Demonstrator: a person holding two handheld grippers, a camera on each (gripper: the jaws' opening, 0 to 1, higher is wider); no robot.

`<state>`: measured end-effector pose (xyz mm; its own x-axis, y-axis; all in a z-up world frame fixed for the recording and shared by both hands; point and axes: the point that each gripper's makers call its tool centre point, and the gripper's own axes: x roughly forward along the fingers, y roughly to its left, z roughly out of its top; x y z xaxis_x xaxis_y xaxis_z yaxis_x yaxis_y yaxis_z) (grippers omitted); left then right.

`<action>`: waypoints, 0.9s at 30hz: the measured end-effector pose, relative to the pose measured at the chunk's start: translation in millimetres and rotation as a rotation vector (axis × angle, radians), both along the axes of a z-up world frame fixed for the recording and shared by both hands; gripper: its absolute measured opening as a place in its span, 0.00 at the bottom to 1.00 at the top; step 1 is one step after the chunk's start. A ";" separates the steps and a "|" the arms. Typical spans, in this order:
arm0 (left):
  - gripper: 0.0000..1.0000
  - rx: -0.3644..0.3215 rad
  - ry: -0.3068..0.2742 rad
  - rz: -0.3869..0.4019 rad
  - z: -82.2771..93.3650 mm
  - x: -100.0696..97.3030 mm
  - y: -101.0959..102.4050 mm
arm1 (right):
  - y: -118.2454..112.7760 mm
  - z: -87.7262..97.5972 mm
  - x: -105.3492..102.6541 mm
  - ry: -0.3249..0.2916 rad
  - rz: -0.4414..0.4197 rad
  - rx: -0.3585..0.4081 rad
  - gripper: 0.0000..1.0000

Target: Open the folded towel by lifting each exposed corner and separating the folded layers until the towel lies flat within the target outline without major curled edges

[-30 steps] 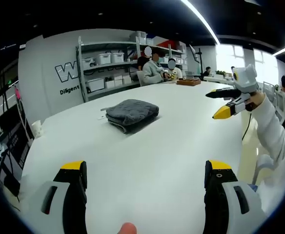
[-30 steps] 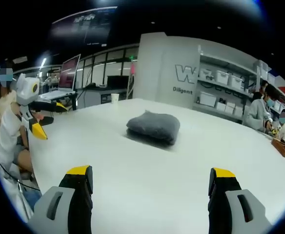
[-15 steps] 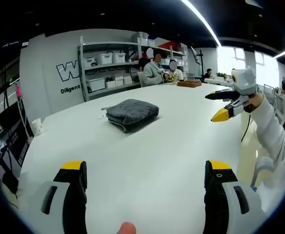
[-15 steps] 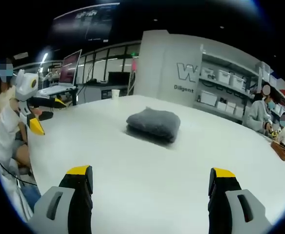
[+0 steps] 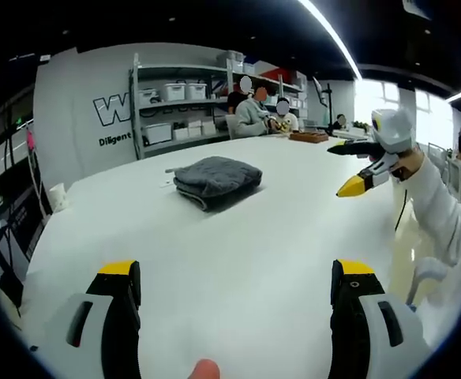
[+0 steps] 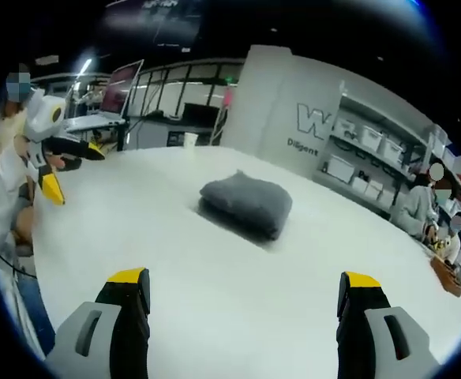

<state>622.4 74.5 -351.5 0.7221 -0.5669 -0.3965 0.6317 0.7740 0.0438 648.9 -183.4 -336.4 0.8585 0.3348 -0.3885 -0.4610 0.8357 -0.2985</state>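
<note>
Right gripper (image 6: 245,296) nearer folded towel (image 6: 245,204)

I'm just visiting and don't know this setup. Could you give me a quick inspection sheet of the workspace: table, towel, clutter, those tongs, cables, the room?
Surface: large white table, mostly bare.
Job's things: grey towel, folded in a thick stack and lying mid-table; no target outline can be made out.
Clutter: a small pale scrap beside the towel; a brown tray at the far edge.
Tongs: left tongs and right tongs both open, held above the table short of the towel, holding nothing.
Cables: a dark cable hangs below the sleeve.
Surroundings: shelving with white bins, seated people at the far end, a monitor.
</note>
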 end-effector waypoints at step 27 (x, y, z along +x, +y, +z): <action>1.00 0.062 0.004 -0.035 4.9 100.6 -10.3 | 74.4 34.0 105.6 -0.057 0.109 -0.029 0.99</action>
